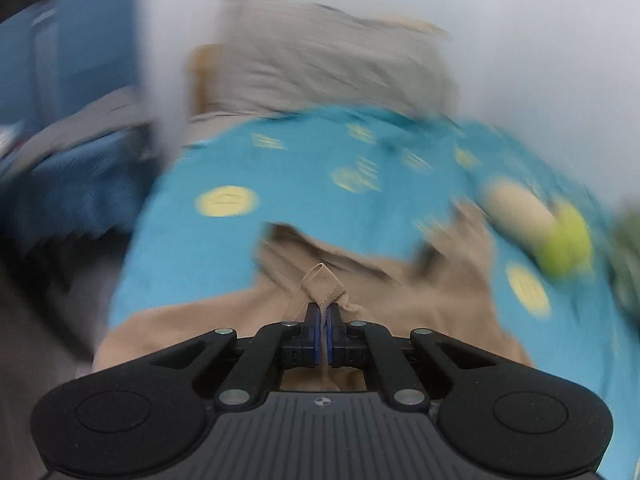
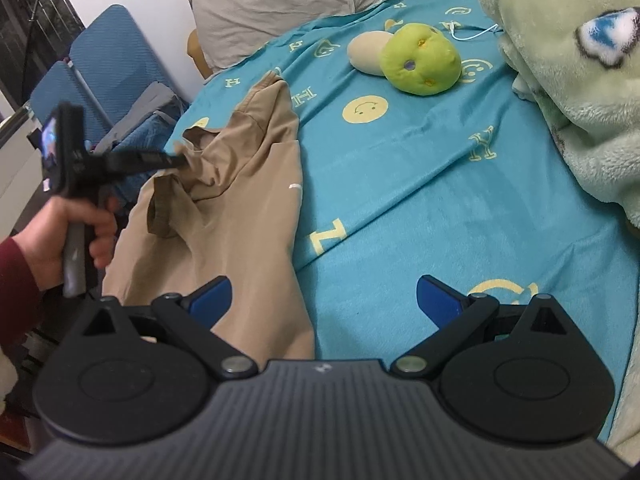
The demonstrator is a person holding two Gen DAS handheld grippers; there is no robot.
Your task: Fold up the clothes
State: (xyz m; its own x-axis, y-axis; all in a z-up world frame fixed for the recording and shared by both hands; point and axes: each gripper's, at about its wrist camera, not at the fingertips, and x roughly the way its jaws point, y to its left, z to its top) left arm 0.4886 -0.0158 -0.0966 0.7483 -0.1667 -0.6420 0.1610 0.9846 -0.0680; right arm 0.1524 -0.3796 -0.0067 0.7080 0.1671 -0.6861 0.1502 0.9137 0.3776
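A tan garment (image 2: 236, 200) lies rumpled along the left side of a turquoise bedspread (image 2: 420, 168). In the blurred left wrist view my left gripper (image 1: 323, 312) is shut on a pinched fold of the tan garment (image 1: 320, 280), which sticks up between its blue pads. From the right wrist view the left gripper (image 2: 182, 159) shows at the garment's upper left part, held by a hand (image 2: 80, 224) in a dark red sleeve. My right gripper (image 2: 324, 300) stands open over the garment's near right edge, with nothing between its fingers.
A green plush ball (image 2: 420, 60) and a cream cushion (image 2: 368, 52) lie on the far part of the bedspread. A pale green fleece blanket (image 2: 568, 80) fills the right side. A grey pillow (image 2: 280, 4) leans at the head. Blue chairs (image 2: 108, 64) stand left of the bed.
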